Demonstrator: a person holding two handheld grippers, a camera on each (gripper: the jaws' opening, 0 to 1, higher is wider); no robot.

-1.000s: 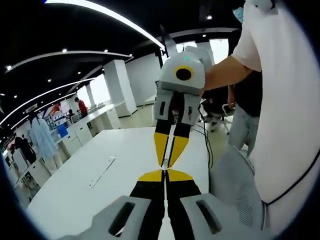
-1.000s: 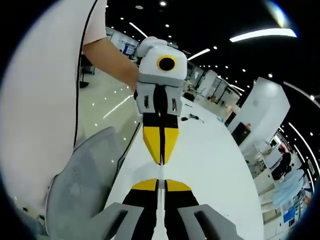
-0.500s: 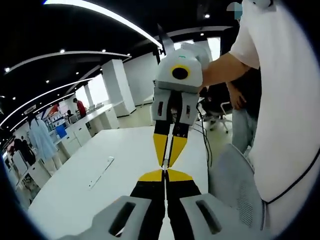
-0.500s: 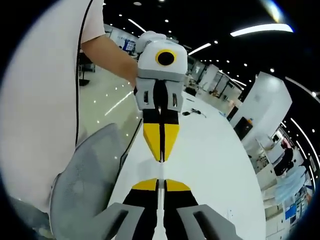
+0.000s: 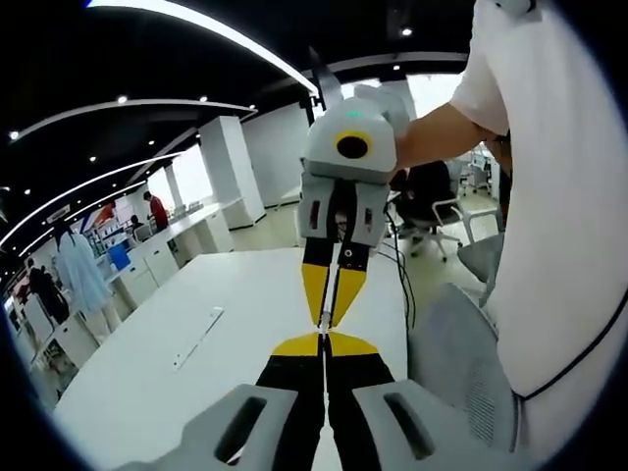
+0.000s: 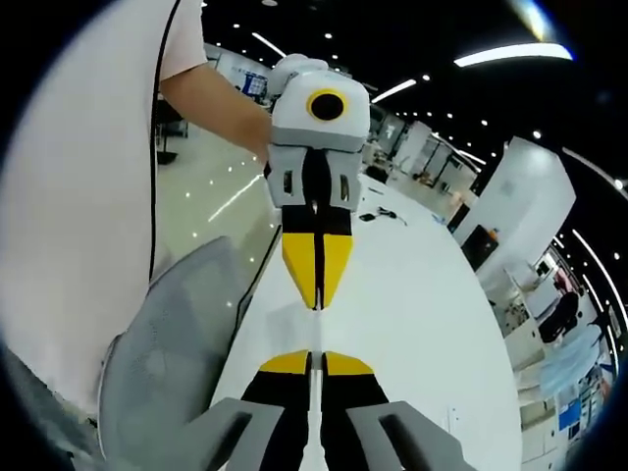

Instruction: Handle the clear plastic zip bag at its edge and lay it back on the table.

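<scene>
**Two hand-held grippers met tip to tip above the table, the bag barely visible between them**

In the left gripper view, the left hand-held gripper point(image 5: 324, 343) had its jaws pressed together, and the right hand-held gripper point(image 5: 332, 312) pointed back at it from above, its yellow tips likewise closed and almost touching the left one's. The right gripper view showed the same meeting from the other side: the right hand-held gripper point(image 6: 312, 361) shut below, the left hand-held gripper point(image 6: 316, 294) shut above it.

The clear plastic zip bag could not be made out with any certainty; a thin pale line ran between the closed tips, which may have been its edge held taut in the air. Whether either gripper actually pinched it, I cannot tell.

The step in hand looked like the edge hold, with the laying down not yet done. The next move would call for lowering both grippers together toward the white table point(image 5: 167, 383) and letting go only once the bag lay flat.

Counted: two grippers, one table beneath them, one grey mesh chair point(image 6: 167, 363) beside it, one flat strip point(image 5: 200, 338) lying on the table.
</scene>
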